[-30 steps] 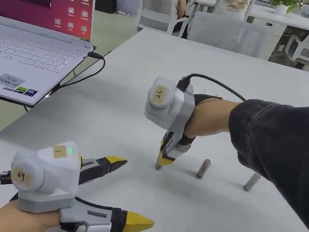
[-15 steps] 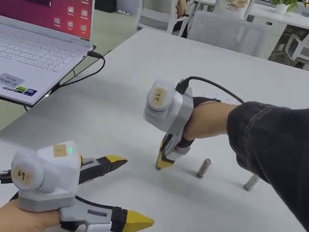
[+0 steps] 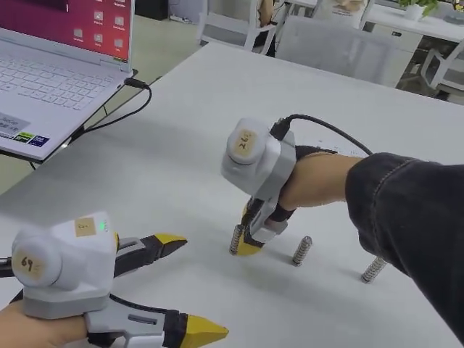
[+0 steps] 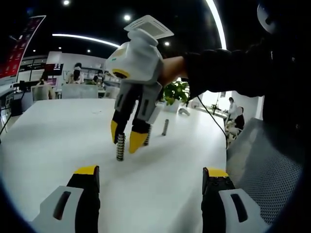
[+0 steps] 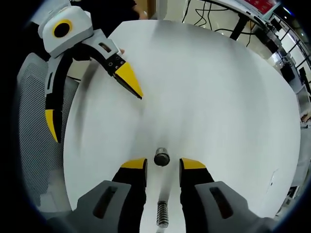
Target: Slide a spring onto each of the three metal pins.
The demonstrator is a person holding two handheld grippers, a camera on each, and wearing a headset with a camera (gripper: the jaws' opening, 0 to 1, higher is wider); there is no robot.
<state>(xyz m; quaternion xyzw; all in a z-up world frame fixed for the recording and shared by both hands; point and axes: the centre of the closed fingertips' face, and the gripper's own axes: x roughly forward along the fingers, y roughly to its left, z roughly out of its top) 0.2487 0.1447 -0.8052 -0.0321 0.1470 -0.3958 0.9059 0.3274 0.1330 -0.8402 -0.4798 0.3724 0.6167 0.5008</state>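
Right gripper (image 3: 250, 245): pointed straight down at the table, jaws set narrow, a gap showing on each side, nothing clamped. The nearest spring (image 5: 162, 158) stands upright directly under the tips and between them. Its long axis is vertical and in line with the gripper, so the coming move is judged to be a short travel along that axis.

Left gripper (image 3: 190, 286): jaws wide, empty, well apart from the work.

The second spring (image 3: 301, 250) and third spring (image 3: 374, 269) stand further right. Whether a pin sits inside each cannot be told.

Surface: plain white table (image 3: 181, 145). A laptop (image 3: 51, 65) sits at its far left, with chairs (image 3: 333, 47) beyond.
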